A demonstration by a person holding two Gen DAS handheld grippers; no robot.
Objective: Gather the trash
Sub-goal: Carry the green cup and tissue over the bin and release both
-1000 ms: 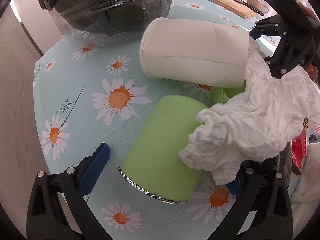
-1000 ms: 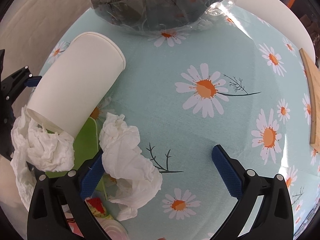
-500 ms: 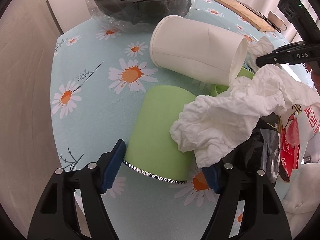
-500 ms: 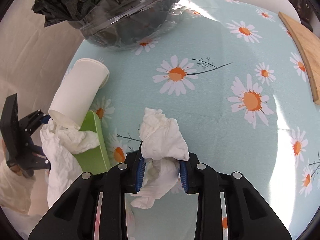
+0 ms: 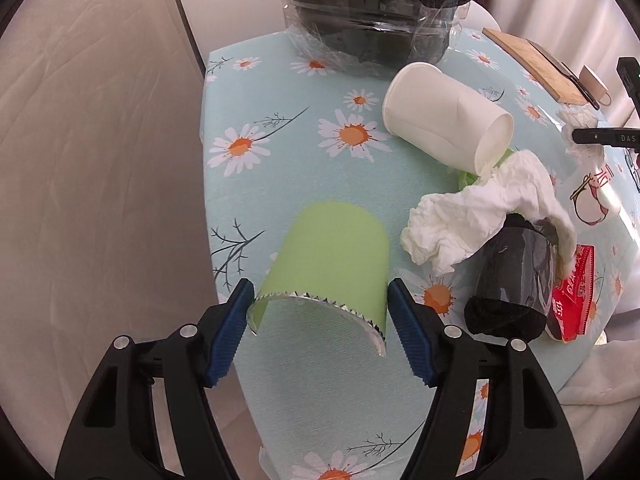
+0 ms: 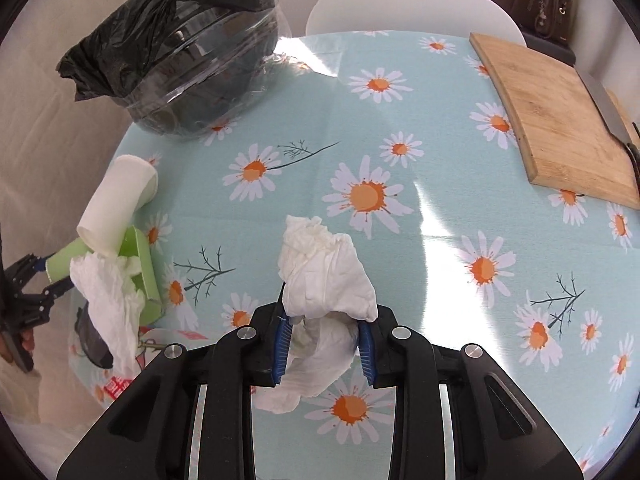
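Observation:
My left gripper [image 5: 319, 300] has its blue pads against both sides of a light green paper cup [image 5: 332, 256], and its jaws are still closing. The cup hangs above the table's near left corner. My right gripper [image 6: 324, 340] is shut on a crumpled white tissue [image 6: 324, 272], held over the daisy tablecloth [image 6: 400, 140]. A clear bin lined with a black bag [image 6: 180, 64] stands at the far left corner. On the cloth lie a white paper cup [image 5: 444, 120], another crumpled tissue [image 5: 480, 208], a black cup [image 5: 516, 272] and a red wrapper [image 5: 576, 292].
A wooden cutting board [image 6: 560, 128] with a knife [image 6: 608, 108] lies at the far right. Behind the table stands a white chair [image 6: 400, 4]. A green paper piece [image 6: 142, 268] lies under the white cup. A beige wall or sheet borders the table's left edge.
Both grippers closed, the left on the green cup and the right on the tissue. Both then rose and drew back from the table with their loads. The other tissue slid off the green cup.

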